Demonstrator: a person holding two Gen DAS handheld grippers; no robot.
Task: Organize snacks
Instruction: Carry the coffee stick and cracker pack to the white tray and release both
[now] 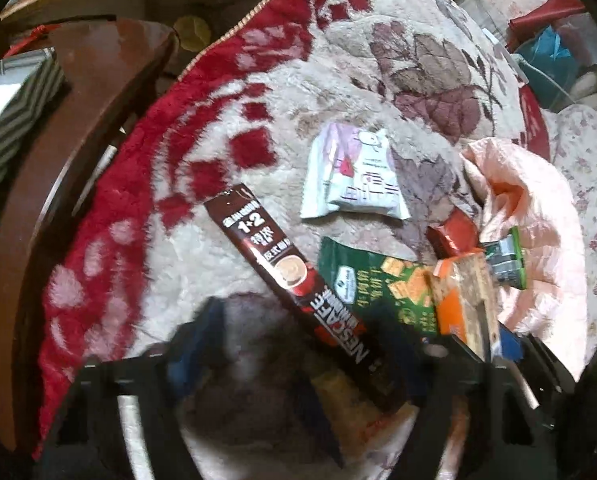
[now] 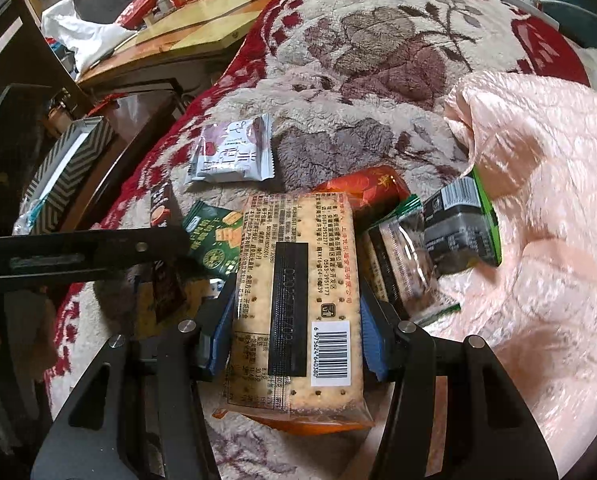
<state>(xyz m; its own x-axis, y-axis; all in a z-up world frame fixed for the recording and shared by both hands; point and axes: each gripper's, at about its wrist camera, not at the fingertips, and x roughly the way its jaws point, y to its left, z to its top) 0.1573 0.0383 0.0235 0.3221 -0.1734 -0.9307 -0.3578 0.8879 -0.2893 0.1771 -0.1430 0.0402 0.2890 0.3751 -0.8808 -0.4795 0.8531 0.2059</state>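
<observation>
My right gripper (image 2: 294, 344) is shut on a clear pack of soda crackers (image 2: 294, 280), its blue pads pressing both long sides. The pack is held over a heap of snacks on a plush blanket (image 2: 378, 60). A brown Nescafe coffee stick (image 1: 274, 264) runs slantwise between the fingers of my left gripper (image 1: 298, 344). That view is blurred, and a gap shows beside the left pad, so contact is unclear. Something yellowish lies under the stick. Nearby lie a white-purple packet (image 1: 354, 176), a green cracker packet (image 1: 378, 284), a red packet (image 2: 362, 186) and a black-green packet (image 2: 462, 232).
A crumpled pink plastic bag (image 2: 538, 200) covers the blanket on the right, touching the heap. A dark wooden frame (image 1: 78, 140) and a striped box (image 2: 66, 168) border the blanket on the left. A cluttered wooden table (image 2: 186, 28) stands beyond.
</observation>
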